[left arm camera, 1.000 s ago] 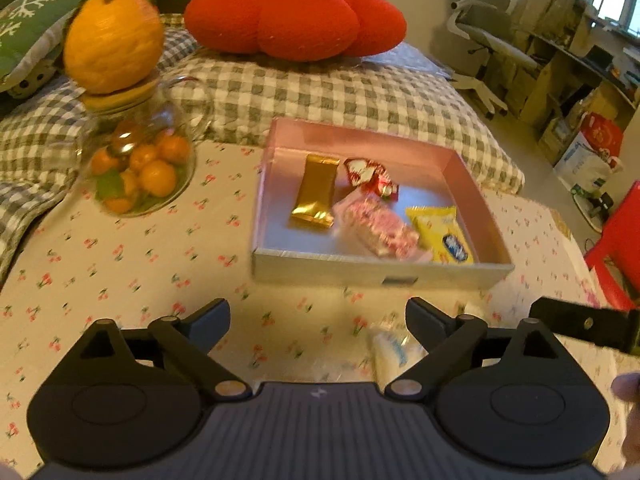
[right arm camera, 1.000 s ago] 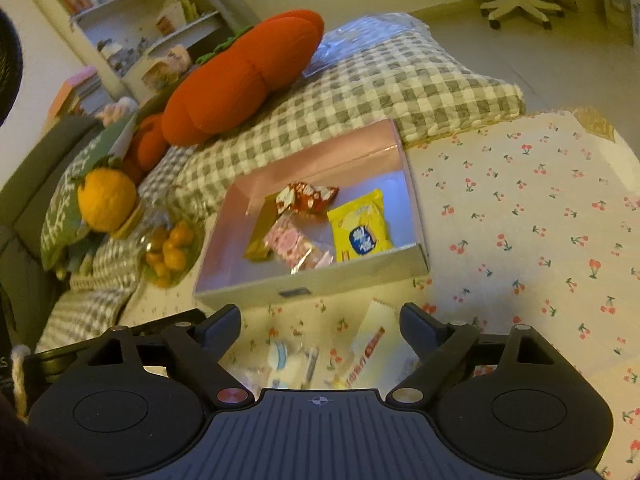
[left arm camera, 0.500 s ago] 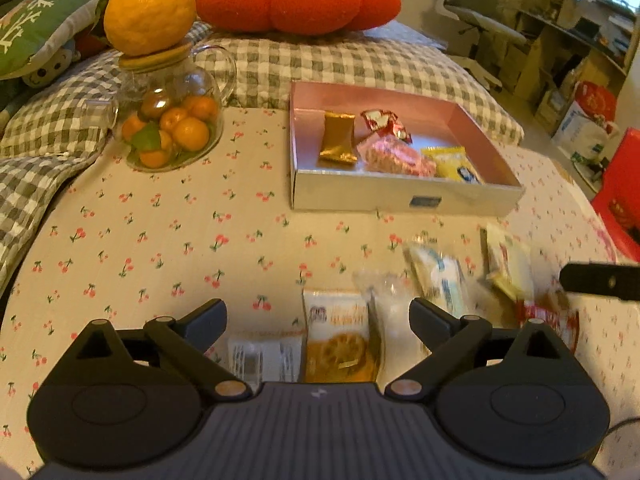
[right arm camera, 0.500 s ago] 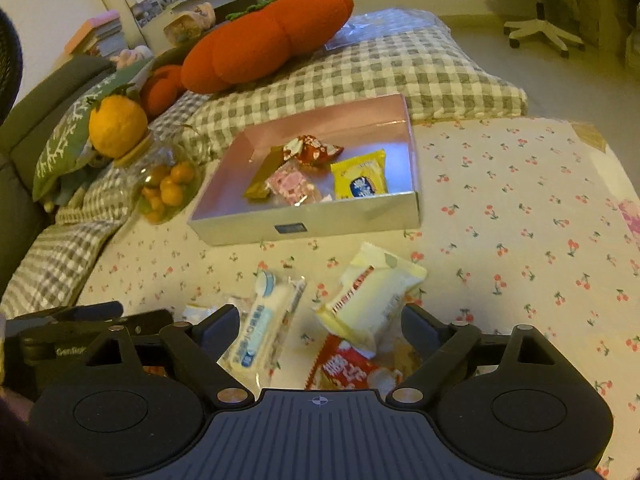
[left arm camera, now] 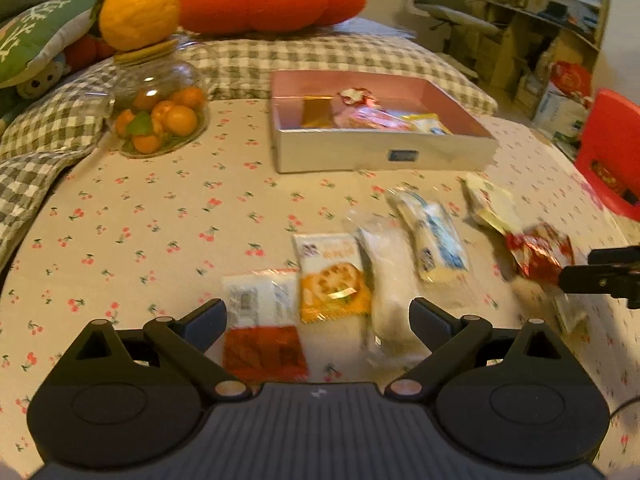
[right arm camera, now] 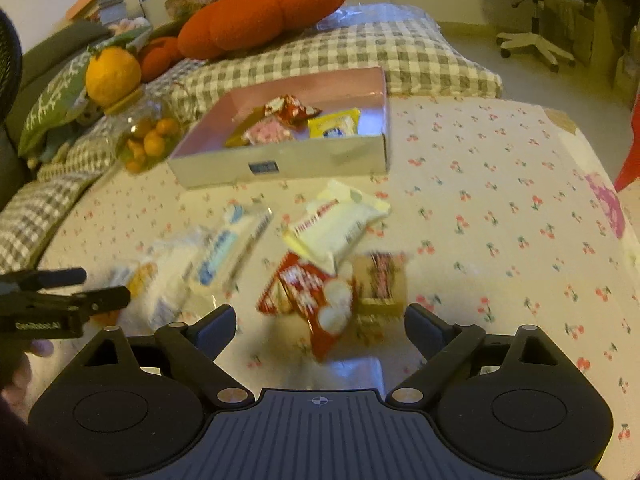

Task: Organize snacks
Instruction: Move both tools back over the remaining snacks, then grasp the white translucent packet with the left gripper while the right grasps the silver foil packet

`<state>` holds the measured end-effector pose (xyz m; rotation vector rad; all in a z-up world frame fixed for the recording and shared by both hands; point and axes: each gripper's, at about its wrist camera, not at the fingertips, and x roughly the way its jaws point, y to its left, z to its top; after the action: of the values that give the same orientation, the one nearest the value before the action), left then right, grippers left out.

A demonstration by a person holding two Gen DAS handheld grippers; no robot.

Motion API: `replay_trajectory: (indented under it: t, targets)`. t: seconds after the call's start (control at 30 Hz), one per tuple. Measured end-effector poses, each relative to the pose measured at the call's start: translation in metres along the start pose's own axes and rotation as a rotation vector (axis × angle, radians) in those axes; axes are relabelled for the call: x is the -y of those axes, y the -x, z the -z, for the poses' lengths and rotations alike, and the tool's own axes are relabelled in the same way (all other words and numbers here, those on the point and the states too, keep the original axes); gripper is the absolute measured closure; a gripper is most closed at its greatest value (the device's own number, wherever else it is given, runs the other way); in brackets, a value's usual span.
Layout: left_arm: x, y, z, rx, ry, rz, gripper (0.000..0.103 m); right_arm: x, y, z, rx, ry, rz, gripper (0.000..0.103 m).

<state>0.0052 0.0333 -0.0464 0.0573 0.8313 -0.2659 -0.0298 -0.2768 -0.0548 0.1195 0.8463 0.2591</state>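
Snacks lie loose on the cherry-print cloth [left arm camera: 152, 216] just ahead of both tools. An orange cracker packet [left arm camera: 332, 280] sits between the wide-spread fingers of the left gripper [left arm camera: 318, 320]; a red packet [right arm camera: 308, 296] lies between the right gripper's [right arm camera: 320, 322] opening, empty jaws. Beyond them stands the pink box [right arm camera: 280, 162], holding more snacks.

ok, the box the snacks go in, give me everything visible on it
The box is a shallow, open-topped rectangular tray, cardboard by the look of it, with pale silvery-white outer walls and a pink inside. A small dark label sits on its near wall. It rests flat on the cherry-print tablecloth, its far side near the checked cushion. Inside lie a gold packet, a red-and-white wrapper, a pink packet and a yellow packet. Neither hand-held gripper touches it.
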Motion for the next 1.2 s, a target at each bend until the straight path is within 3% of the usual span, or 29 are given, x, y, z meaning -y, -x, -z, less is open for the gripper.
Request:
replay_trajectory:
  t: [0.13, 0.5, 0.67, 0.83, 1.2]
  targets:
    - [0.011, 0.0, 0.01, 0.022, -0.049, 0.017, 0.008, 0.004, 0.002, 0.016, 0.014, 0.012, 0.006, 0.01]
    - [0.031, -0.012, 0.017, 0.039, -0.093, 0.074, 0.029, 0.005, -0.003, 0.046, 0.039, 0.092, 0.048, 0.006]
    - [0.036, -0.017, 0.017, 0.039, -0.094, 0.07, 0.043, -0.002, -0.006, 0.052, 0.041, 0.174, 0.067, 0.003]
    - [0.041, -0.02, 0.016, 0.049, -0.095, 0.057, 0.046, -0.002, -0.007, 0.052, 0.045, 0.177, 0.064, 0.003]
    - [0.045, -0.023, 0.013, 0.063, -0.086, 0.036, 0.065, -0.005, -0.006, 0.054, 0.067, 0.19, 0.058, 0.008]
